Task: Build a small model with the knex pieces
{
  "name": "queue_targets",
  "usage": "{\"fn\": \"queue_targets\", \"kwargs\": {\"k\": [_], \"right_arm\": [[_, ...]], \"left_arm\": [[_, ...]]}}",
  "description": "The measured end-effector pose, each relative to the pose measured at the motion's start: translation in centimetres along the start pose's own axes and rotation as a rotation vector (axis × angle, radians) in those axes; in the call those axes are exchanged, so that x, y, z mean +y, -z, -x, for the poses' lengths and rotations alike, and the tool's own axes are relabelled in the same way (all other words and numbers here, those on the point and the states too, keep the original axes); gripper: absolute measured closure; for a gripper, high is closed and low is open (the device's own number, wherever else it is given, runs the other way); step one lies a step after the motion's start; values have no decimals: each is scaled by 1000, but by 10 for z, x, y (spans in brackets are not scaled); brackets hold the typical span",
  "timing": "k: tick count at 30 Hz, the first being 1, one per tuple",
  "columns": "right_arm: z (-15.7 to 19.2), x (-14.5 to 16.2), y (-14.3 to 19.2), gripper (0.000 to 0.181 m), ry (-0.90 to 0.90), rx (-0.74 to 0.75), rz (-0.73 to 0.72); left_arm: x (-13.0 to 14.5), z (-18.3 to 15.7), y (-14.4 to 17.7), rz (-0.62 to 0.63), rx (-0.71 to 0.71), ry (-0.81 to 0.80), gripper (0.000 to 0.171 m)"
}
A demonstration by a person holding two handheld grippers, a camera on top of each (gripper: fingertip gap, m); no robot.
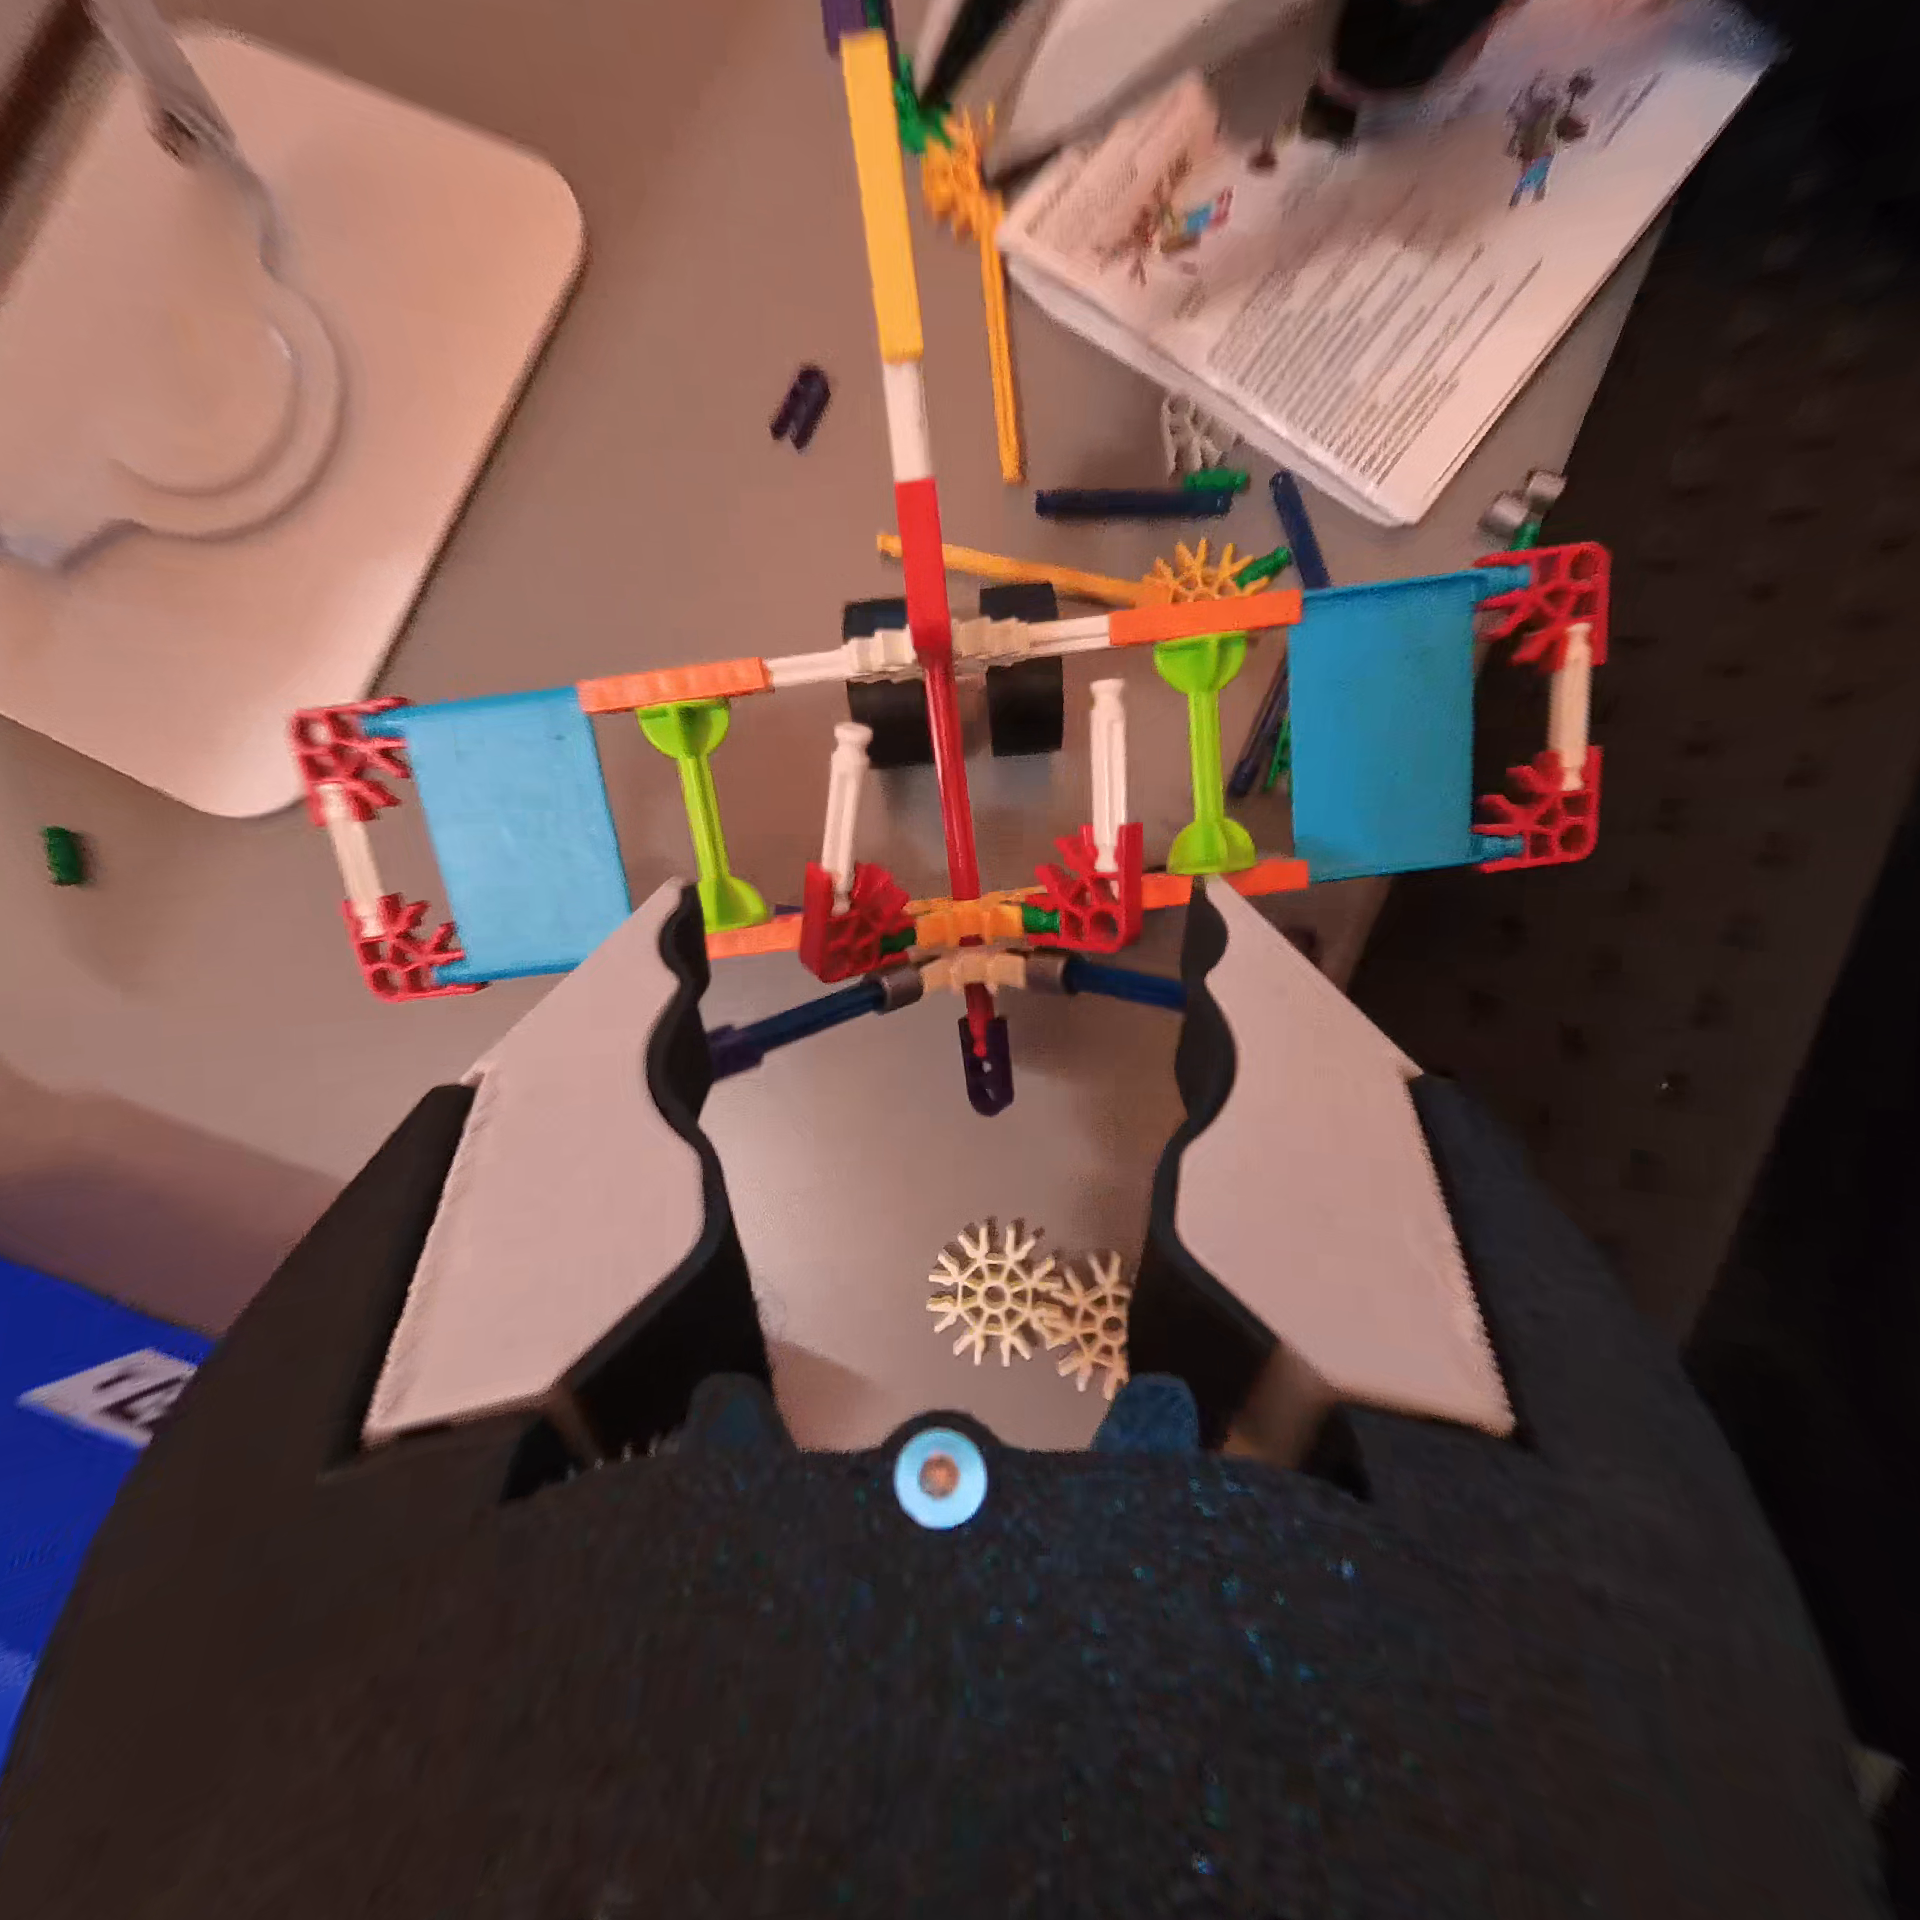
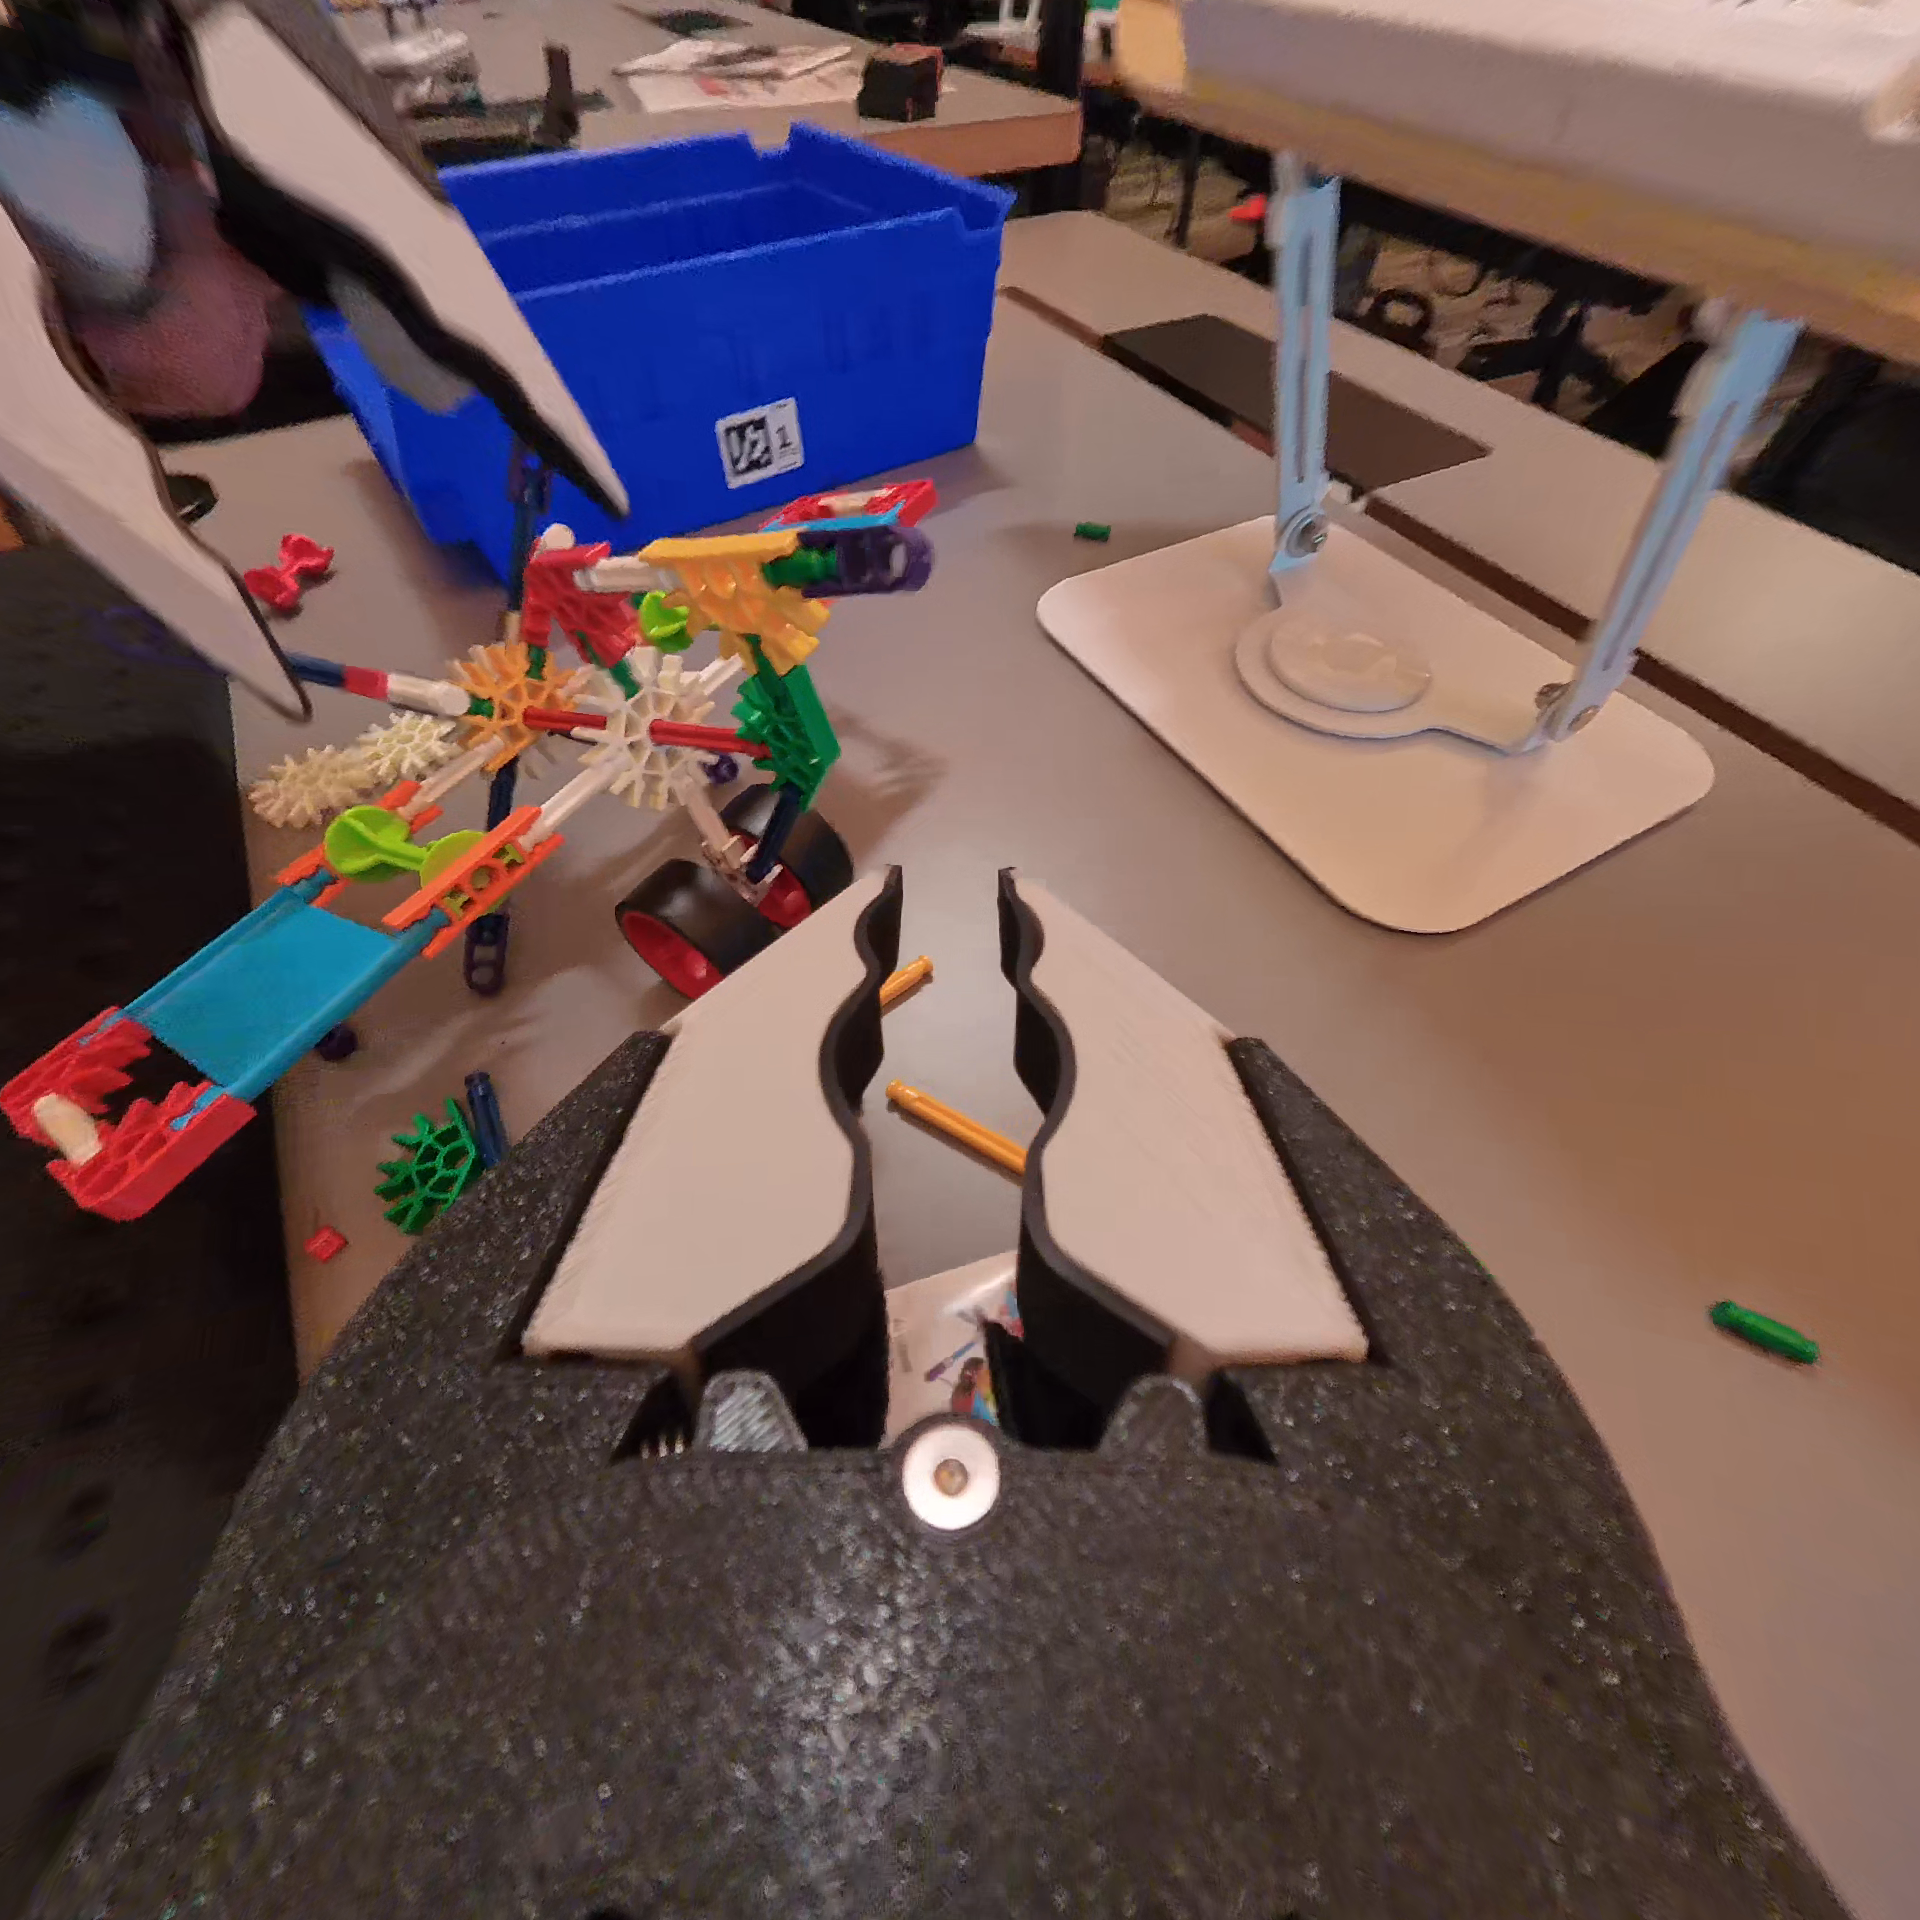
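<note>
Clearly, in the left wrist view, we hold the left gripper (image 1: 940,914) with its jaws spread wide around the near edge of a colourful rod-and-connector toy plane (image 1: 945,769); the fingertips (image 1: 665,925) sit at the orange lower bar. We cannot tell for sure whether they press it or only bracket it. The model is at mid-frame, its blue wing panels out to either side, so the jaws take it near the middle, probably where it balances best. At the upper left of that frame lies a pale stand base (image 1: 312,343) on the worktop (image 1: 644,416). Below the model, between the fingers, two white snowflake connectors (image 1: 1029,1304) lie loose. At the upper right an open instruction booklet (image 1: 1351,270) lies flat, likely kept within sight for reference.

In the right wrist view, the plane shows at the left, its black wheels (image 2: 727,904) low toward the worktop, with a blue bin (image 2: 727,312) behind it. We keep the right gripper (image 2: 948,883) at centre, jaws only slightly parted and holding nothing, above loose yellow rods (image 2: 956,1127). At the right, a small green piece (image 2: 1764,1333) lies alone.
</note>
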State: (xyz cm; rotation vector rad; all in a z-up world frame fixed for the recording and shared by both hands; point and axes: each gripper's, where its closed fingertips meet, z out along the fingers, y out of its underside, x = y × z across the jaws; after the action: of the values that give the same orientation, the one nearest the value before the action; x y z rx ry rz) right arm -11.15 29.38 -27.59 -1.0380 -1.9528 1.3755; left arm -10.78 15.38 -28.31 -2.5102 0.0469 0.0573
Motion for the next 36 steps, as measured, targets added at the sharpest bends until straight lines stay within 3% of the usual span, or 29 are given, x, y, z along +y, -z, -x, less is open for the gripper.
{"fn": "queue_targets", "kwargs": {"k": [3, 12, 36], "right_arm": [[-17, -13, 16, 163, -43, 64, -86], [-76, -24, 78, 164, -254, 213, -314], [-83, -8, 76, 164, -155, 306, -188]], "left_arm": [[-1, -5, -14, 22, 75, 34, 95], [5, 0, -13, 9, 47, 60, 100], [-16, 31, -20, -152, -36, 161, 103]]}}
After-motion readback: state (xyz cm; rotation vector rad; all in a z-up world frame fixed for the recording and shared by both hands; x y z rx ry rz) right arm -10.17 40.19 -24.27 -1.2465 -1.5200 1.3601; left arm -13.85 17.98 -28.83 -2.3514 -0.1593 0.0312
